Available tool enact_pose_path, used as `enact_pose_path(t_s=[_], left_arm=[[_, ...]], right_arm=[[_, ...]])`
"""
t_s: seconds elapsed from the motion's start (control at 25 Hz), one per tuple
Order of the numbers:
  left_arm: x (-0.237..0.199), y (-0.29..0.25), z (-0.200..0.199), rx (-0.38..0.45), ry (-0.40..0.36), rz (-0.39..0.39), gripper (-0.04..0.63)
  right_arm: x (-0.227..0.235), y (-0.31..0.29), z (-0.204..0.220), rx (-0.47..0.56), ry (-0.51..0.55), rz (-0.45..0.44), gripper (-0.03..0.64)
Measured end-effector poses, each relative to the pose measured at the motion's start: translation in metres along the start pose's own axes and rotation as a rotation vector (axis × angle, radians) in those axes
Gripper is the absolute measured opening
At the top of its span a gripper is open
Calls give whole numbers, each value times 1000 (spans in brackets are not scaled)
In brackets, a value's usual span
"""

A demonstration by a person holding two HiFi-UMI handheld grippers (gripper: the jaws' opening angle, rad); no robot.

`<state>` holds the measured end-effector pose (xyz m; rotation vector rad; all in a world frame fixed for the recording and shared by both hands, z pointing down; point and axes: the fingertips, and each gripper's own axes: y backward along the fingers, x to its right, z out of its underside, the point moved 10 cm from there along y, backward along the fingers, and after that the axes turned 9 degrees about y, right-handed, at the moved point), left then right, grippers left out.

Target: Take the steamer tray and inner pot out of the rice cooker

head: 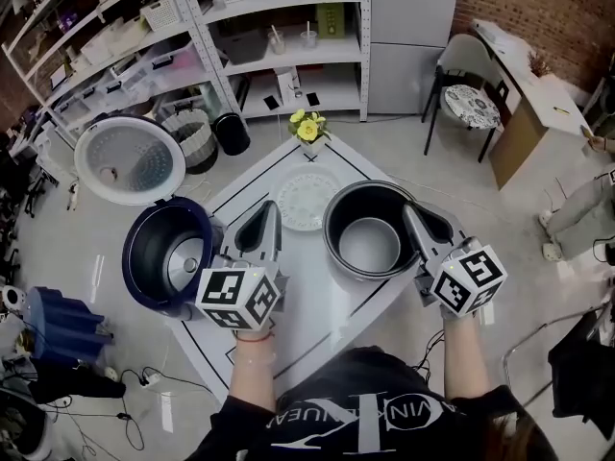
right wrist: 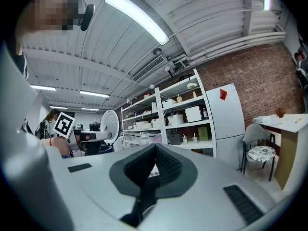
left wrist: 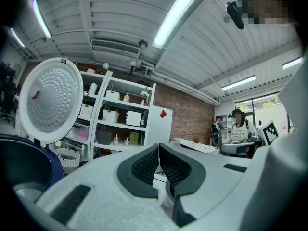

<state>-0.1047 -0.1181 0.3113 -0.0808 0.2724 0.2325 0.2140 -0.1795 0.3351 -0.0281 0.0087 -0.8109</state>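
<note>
Rice cooker [head: 165,254] sits at table [head: 317,301] edge, inner pot [head: 370,241] well apart.

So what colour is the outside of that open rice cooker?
The rice cooker is dark navy blue outside; the head view shows it best.

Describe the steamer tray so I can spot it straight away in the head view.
Start at the white table in the middle of the floor. Near its far corner, just before the yellow flowers, lies the steamer tray. It is the flat, pale disc, unlike the deep dark inner pot beside it.
</note>
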Motion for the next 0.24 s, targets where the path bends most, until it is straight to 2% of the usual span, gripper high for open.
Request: enact_pose_path(t_s=[0.24], left_arm=[[-3, -3, 4, -6, 13, -9, 14]], right_arm=[[4, -3, 4, 0, -8, -8, -2]])
